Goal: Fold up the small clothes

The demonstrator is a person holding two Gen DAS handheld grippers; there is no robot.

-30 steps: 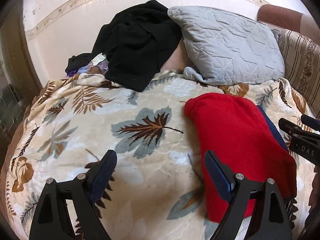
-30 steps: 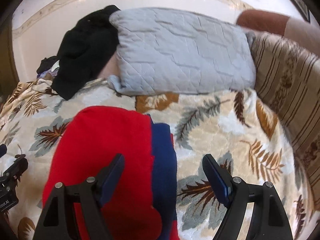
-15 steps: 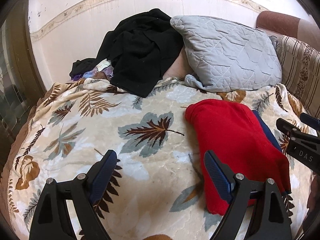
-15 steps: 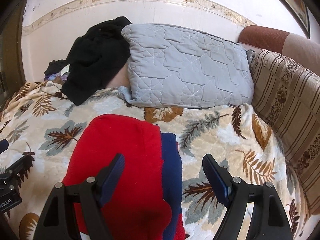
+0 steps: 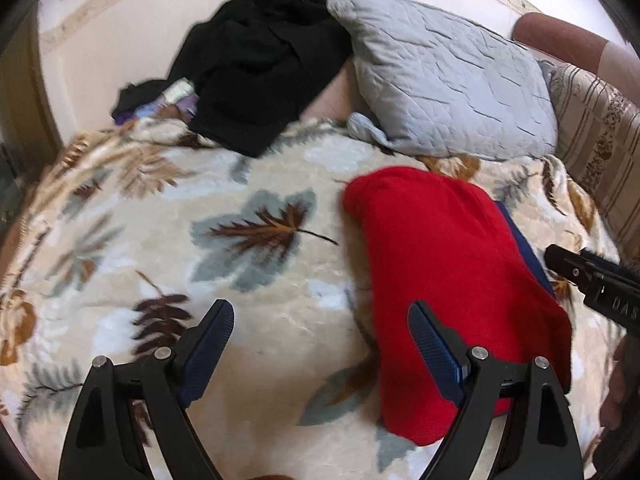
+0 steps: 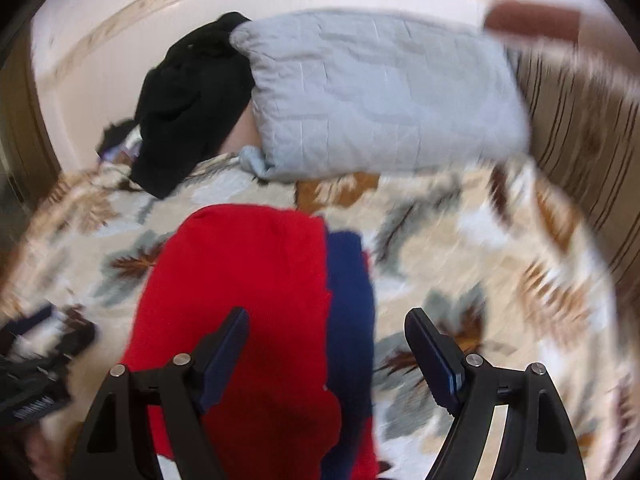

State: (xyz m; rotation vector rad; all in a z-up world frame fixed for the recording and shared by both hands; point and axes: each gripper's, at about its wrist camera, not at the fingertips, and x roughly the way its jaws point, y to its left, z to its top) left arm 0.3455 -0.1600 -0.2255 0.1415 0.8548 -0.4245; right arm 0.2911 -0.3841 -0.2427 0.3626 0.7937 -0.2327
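red garment [image 5: 452, 280] on leaf blanket [image 5: 248, 240], grey pillow [image 5: 448, 84] behind, both tongs released

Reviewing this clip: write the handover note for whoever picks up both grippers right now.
Left gripper: open, empty, above the leaf-print blanket just left of the red garment.
Right gripper: open, empty, over the garment's red and navy part.
Garment: lies on the blanket as a narrow bundle, red on top, navy edge showing on its right. It looks at least partly folded.
Black clothes and grey pillow sit at the bed's far end, untouched.
Left: judge whether the garment needs another fold, then grip it.
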